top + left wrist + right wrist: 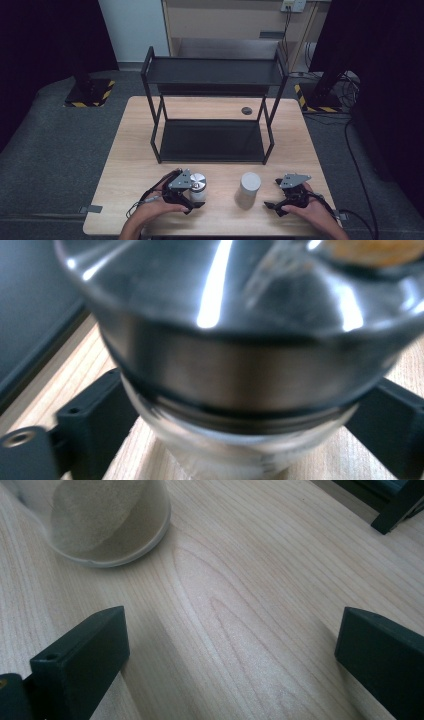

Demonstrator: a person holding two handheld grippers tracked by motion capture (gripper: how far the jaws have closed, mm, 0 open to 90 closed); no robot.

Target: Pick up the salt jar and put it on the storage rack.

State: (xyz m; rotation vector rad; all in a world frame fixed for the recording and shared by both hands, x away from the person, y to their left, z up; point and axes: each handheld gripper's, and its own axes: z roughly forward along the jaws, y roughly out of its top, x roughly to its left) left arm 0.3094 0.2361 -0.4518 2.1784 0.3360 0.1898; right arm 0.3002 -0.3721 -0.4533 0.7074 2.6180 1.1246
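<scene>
My left gripper [196, 195] straddles the clear glass jar with steel lid [198, 186], jaws flanking its neck; I can't tell if they press. Right gripper [276, 194] idles open by the white cylindrical canister [248, 188].

Left forearm: enters from the bottom edge of the high view, angled up and to the right.
Left hand [161, 200]: wrapped round the rear of its tool.
Left tool [196, 196]: low over the table, jaws one on each side of a jar, pressing its sides.
Right hand [314, 206]: holding its tool from behind, low at the table's near right.
Right tool [278, 194]: jaws spread wide, nothing between them.
</scene>
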